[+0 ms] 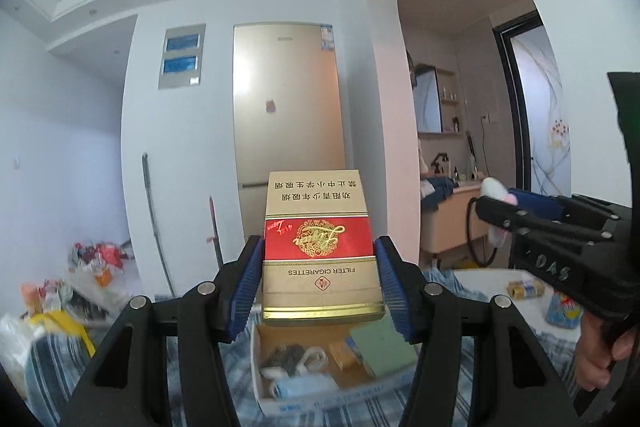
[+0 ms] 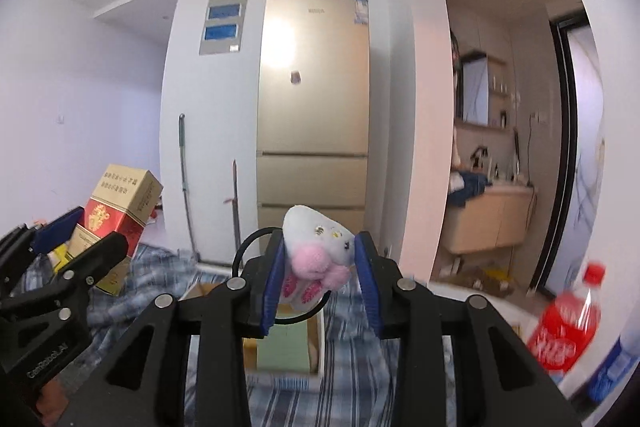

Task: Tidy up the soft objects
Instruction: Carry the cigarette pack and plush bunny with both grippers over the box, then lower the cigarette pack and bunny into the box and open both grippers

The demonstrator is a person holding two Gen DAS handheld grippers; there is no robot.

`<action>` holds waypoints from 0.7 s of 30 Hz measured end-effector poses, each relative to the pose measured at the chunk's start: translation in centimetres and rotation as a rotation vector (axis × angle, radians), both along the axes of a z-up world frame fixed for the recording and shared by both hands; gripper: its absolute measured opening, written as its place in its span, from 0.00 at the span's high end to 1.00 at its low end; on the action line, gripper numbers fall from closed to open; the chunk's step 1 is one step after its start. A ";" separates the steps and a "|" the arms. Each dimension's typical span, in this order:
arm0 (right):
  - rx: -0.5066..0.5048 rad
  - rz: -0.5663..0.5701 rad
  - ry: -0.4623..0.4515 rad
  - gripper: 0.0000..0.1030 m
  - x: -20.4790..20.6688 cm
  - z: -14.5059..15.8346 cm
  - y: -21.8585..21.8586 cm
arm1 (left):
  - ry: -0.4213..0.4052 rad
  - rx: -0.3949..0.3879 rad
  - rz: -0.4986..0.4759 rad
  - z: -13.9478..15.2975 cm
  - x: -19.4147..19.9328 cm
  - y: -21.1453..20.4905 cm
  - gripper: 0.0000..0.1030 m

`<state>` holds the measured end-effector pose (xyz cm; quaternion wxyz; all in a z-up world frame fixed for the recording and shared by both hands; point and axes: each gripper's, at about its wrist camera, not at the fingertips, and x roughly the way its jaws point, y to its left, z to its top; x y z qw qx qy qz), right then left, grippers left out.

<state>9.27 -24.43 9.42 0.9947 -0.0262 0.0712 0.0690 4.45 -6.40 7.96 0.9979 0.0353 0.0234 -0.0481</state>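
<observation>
The left gripper (image 1: 320, 279) clamps a gold-and-red cigarette pack (image 1: 320, 247) between its blue pads, lifted above an open cardboard box (image 1: 256, 359) on the striped blue cloth (image 1: 52, 359). The right gripper (image 2: 320, 267) is closed tight on a small white-and-pink plush toy (image 2: 316, 247) with a black loop, also above the box. A red soda bottle (image 2: 568, 327) stands near the cloth's right edge. Beyond stands a gold fridge (image 2: 314, 107).

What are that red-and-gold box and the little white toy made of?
The cigarette pack looks like glossy printed cardboard: sharp folded edges, a shiny gold rim. The bunny toy looks like soft plush fabric: fuzzy pink tufts, stitched eyes, bulging between the right gripper pads, with a black elastic-looking loop.
</observation>
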 end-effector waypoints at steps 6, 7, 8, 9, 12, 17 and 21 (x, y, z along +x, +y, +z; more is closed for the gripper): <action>0.038 0.013 -0.016 0.68 3.3 1.6 1.7 | 0.009 -0.059 0.023 1.8 3.4 1.8 0.43; 0.040 0.010 -0.017 0.68 3.9 1.7 1.9 | 0.006 -0.054 0.028 1.8 3.8 1.9 0.43; 0.043 0.008 -0.018 0.68 4.3 1.7 2.1 | 0.008 -0.048 0.031 1.8 4.3 2.0 0.43; 0.050 0.011 -0.014 0.68 5.0 1.7 2.4 | 0.013 -0.047 0.030 1.7 4.6 2.1 0.43; 0.065 0.023 0.011 0.68 6.4 1.1 2.9 | 0.042 -0.051 0.020 1.0 5.6 2.3 0.43; 0.046 0.005 0.035 0.68 8.2 -1.4 4.2 | 0.110 -0.017 0.017 -1.2 7.5 2.1 0.43; 0.010 0.015 0.120 0.68 10.0 -4.4 5.0 | 0.193 -0.009 0.020 -2.9 9.7 2.6 0.43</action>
